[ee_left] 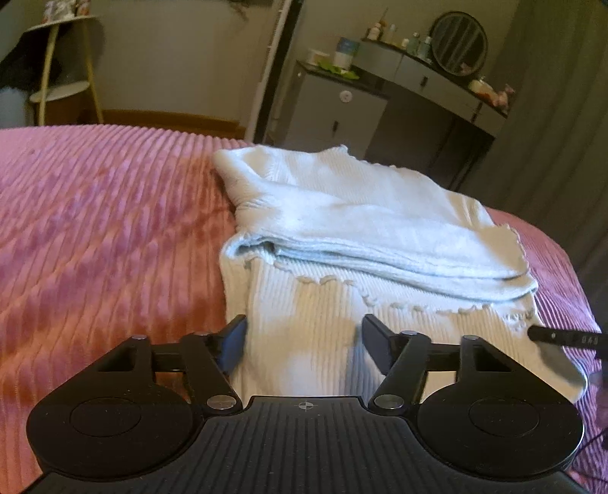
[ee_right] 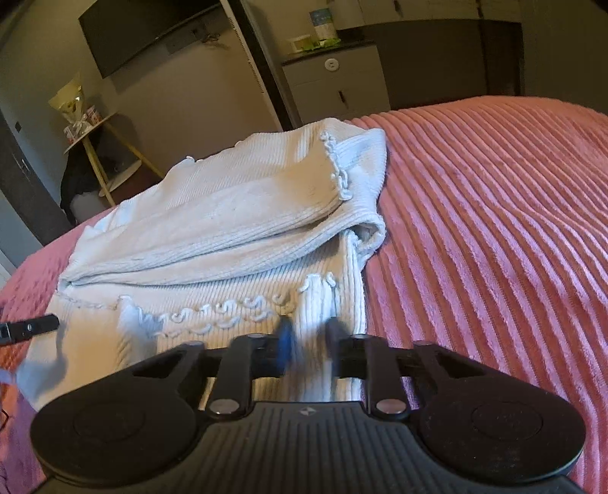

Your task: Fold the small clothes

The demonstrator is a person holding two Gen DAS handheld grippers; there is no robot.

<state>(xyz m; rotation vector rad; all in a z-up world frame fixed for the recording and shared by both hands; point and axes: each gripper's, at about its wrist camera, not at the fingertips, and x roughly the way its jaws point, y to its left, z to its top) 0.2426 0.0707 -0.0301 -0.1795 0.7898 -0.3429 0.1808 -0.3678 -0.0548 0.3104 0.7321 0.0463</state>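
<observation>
Item one: a white ribbed knit top [ee_left: 342, 235], partly folded, lying on the pink ribbed bedspread [ee_left: 106, 228]. In your left wrist view it fills the centre and right of the frame; its upper layers are doubled over into a thick fold running across the middle, and a lettuce-edged hem [ee_left: 399, 300] crosses the lower layer just below that fold.

Item two: your left tongs [ee_left: 304, 342], bottom centre of that frame, released, fingers spread wide over the garment's near flat panel, nothing between them.

Item three: your right tongs [ee_right: 307, 342], bottom centre of the right wrist view. The fingers [ee_right: 285, 342] are blurred and stand fairly close together, with a strip of the top [ee_right: 228, 220] between them; you cannot tell whether they grip it. One tip of these tongs shows at the right edge of the left view, at the garment's near corner.

Item four, background: a grey cabinet [ee_left: 334, 110] and round mirror [ee_left: 459, 41] in the upper right of the left view; a wall-mounted television [ee_right: 144, 30] in the upper left of the right view.
</observation>
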